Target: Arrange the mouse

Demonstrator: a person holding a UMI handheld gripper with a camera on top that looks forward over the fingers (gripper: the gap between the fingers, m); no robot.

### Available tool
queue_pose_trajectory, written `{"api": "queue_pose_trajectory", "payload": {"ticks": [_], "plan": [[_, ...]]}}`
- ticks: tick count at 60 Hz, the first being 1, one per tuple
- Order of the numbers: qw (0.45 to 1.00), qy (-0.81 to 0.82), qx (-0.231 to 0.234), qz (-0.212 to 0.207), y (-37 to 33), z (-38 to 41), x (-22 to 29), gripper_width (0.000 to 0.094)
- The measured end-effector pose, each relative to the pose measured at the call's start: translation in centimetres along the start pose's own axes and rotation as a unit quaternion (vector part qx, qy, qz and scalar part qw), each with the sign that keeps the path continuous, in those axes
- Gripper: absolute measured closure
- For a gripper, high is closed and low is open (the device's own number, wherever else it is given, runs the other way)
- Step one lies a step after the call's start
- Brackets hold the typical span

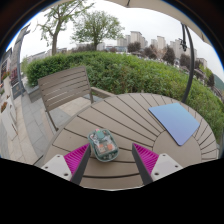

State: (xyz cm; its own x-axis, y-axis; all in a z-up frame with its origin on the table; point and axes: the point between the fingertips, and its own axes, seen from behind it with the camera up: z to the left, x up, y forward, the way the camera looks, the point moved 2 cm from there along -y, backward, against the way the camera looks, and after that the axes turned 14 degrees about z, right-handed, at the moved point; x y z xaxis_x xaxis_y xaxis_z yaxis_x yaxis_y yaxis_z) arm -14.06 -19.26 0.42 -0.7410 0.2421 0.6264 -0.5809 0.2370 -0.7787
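Observation:
A small see-through teal mouse (103, 147) with orange parts inside lies on the round wooden slat table (130, 120). It stands between my two fingers, close to the left pink pad (77, 157), with a wide gap to the right pad (146, 159). My gripper (111, 160) is open, and the fingers do not press on the mouse. A blue-grey mouse mat (180, 122) lies on the table beyond my right finger, far to the right of the mouse.
A wooden bench (65, 87) stands beyond the table's left side on a paved terrace. A green hedge (130, 70) runs behind it, with trees and buildings farther off. A dark pole (190, 60) stands at the right.

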Motion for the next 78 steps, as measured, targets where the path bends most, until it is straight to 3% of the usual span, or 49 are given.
{"api": "queue_pose_trajectory", "payload": {"ticks": [21,24,27,33,39,45,52,60,67,78], "plan": [[1.0,-0.001,-0.008,-0.001,3.3,-0.4,3.3,0.0105],[1.0,0.004,-0.001,0.003,3.4,0.0,3.1,0.0211],[1.0,0.006,0.018,0.005,3.4,0.8,3.1,0.0494],[1.0,-0.011,0.012,0.013,3.0,0.7,2.9,0.0561],[0.999,-0.011,0.026,0.017,1.2,0.0,3.6,0.0561],[0.999,-0.006,0.043,-0.014,-2.3,-2.4,7.2,0.0561],[0.998,-0.009,0.02,-0.057,-3.9,-8.6,12.5,0.0561],[0.997,0.0,-0.021,-0.069,-2.1,-18.9,16.0,0.0561],[0.998,-0.001,-0.045,-0.044,2.1,-26.1,15.7,0.0559],[0.999,0.013,-0.023,0.023,9.1,-31.0,11.5,0.0525]]}}
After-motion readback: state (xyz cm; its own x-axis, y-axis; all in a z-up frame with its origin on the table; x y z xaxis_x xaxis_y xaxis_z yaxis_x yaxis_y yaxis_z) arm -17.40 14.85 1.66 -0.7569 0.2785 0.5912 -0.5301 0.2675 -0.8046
